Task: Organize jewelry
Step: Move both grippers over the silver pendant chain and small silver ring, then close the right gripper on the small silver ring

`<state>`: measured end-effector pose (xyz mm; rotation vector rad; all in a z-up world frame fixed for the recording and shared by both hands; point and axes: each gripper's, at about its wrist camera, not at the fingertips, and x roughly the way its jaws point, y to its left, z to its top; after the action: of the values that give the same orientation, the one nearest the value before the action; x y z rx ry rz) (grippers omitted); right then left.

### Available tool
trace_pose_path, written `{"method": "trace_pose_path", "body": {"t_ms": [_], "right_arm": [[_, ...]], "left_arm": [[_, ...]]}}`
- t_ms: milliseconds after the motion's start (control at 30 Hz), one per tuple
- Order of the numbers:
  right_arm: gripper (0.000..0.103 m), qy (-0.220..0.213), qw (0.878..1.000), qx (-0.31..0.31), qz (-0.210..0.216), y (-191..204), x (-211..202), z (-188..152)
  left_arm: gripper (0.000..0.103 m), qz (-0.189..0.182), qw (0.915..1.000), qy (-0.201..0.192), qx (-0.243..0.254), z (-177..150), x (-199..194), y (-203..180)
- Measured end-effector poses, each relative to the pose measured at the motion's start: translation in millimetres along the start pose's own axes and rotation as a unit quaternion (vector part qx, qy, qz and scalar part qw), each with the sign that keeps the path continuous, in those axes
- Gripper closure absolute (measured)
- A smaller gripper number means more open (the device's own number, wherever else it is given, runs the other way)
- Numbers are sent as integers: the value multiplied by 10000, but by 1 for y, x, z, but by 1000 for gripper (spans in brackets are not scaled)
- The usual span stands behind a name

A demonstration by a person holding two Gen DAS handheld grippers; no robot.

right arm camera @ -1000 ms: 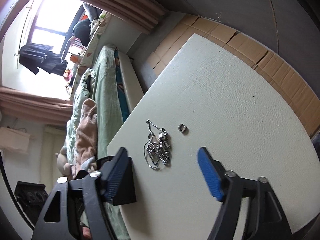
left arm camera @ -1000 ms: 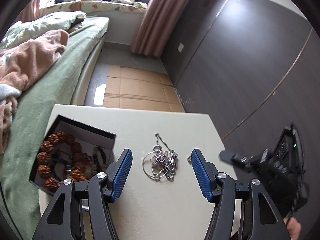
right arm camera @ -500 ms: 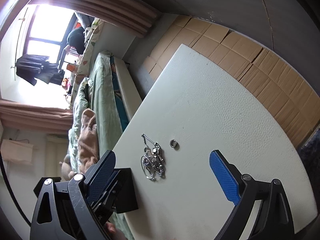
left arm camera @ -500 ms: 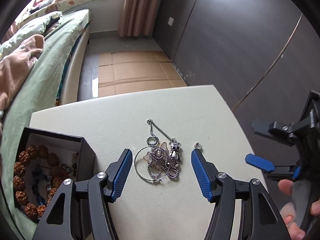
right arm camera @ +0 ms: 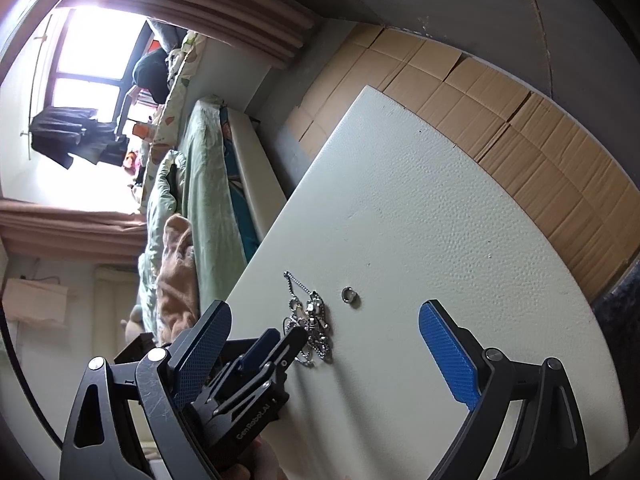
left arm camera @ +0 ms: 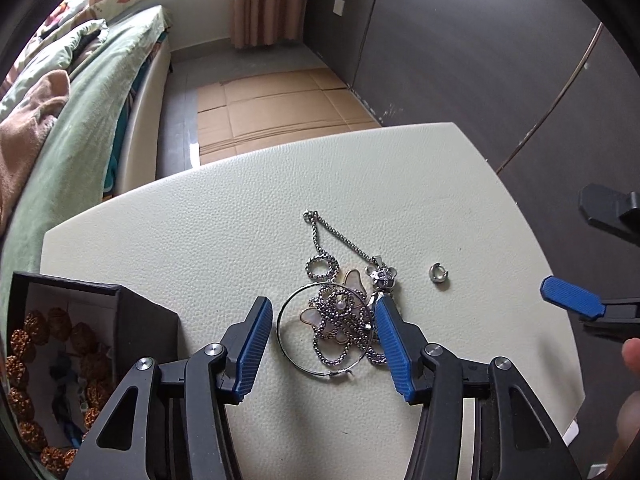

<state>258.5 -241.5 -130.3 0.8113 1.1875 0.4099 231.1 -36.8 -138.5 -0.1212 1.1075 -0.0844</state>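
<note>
Jewelry (left arm camera: pixel 336 320) lies in a tangled heap on the pale table (left arm camera: pixel 224 216), and the left gripper (left arm camera: pixel 320 344) has its jaws apart and set down around it: one blue pad sits just left of the big hoop, the other touches or overlaps the right edge of the tangle beside the small figure charm. The heap is therefore straight ahead between those pads, slightly toward the right one. Its long axis runs near to far, from the hoop (left arm camera: pixel 320 332) closest to the gripper, out through a pale shell-like butterfly pendant and a small beaded ring, to a chain that trails away to the far side. Everything in it is silver-toned, fine ball chain looped over itself.

A small open ring (left arm camera: pixel 438 273) lies apart on the table, to the right of the heap. The right gripper (right arm camera: pixel 324 344) is also spread wide and hangs off to the right, farther from the heap; from its own camera the ring (right arm camera: pixel 350 295) sits ahead between its pads. The left is clearly the nearer one for the tangle.

At the near left edge stands a black box (left arm camera: pixel 132 312), open, already holding brown beaded bracelets (left arm camera: pixel 24 356), the likely destination
</note>
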Motion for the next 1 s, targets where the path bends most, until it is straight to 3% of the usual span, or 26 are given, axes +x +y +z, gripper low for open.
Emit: {"method": "trace_pose_path", "body": {"t_ms": [333, 533, 800, 900, 1000], "right_arm": [[8, 81, 9999, -23, -74, -1, 4, -4], [8, 99, 9998, -115, -105, -2, 7, -7], [9, 67, 9964, -769, -341, 15, 14, -14], [19, -44, 9918, -1141, -566, 26, 17, -15], [36, -32, 9876, -1379, -746, 31, 23, -15]], "left_arm": [[52, -88, 9999, -96, -62, -4, -3, 2], [52, -242, 9986, -363, -288, -3, -25, 7], [52, -291, 9952, -763, -537, -6, -57, 16], [52, -271, 9934, -892, -667, -7, -66, 24], [52, -240, 9920, -960, -782, -7, -71, 34]]}}
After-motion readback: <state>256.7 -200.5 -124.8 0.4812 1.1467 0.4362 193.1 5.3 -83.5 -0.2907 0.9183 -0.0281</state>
